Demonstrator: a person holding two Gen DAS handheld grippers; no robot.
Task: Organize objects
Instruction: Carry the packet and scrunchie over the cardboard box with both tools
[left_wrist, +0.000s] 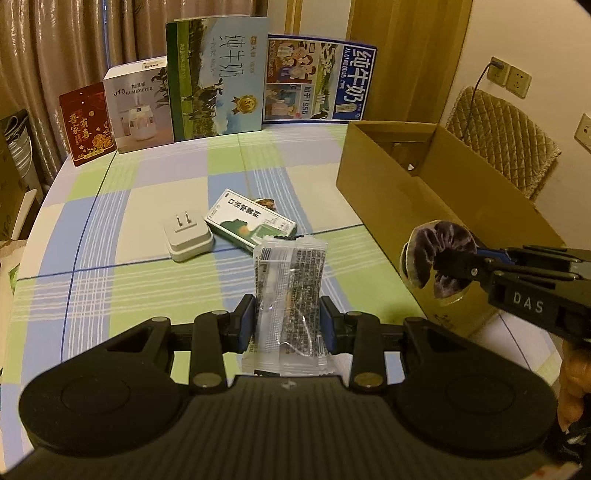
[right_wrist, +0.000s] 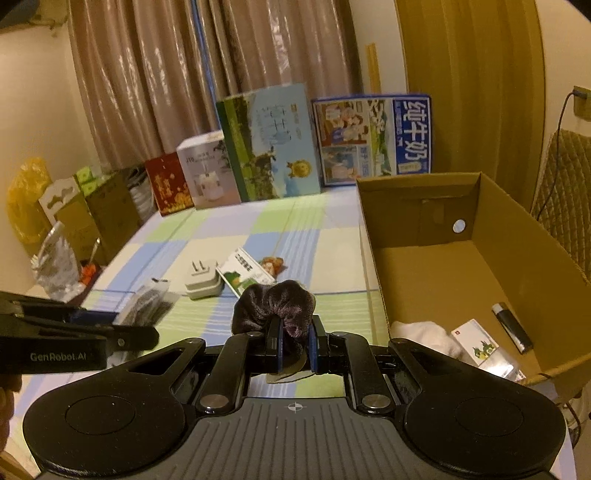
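Jaws clamped on clear crinkly plastic sachet (left_wrist: 290, 295) and dark purple velvet scrunchie (right_wrist: 275, 308), bound for open brown cardboard box (right_wrist: 436, 266) at right.

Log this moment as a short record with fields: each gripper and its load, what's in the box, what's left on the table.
left gripper: shut on clear sachet, lifted off the table
right gripper: shut on dark velvet scrunchie
cardboard box: open; holds black lighter, small white carton, white cloth
tablecloth: white plug adapter, green-and-white carton, small brown item behind it
back row: four upright printed boxes
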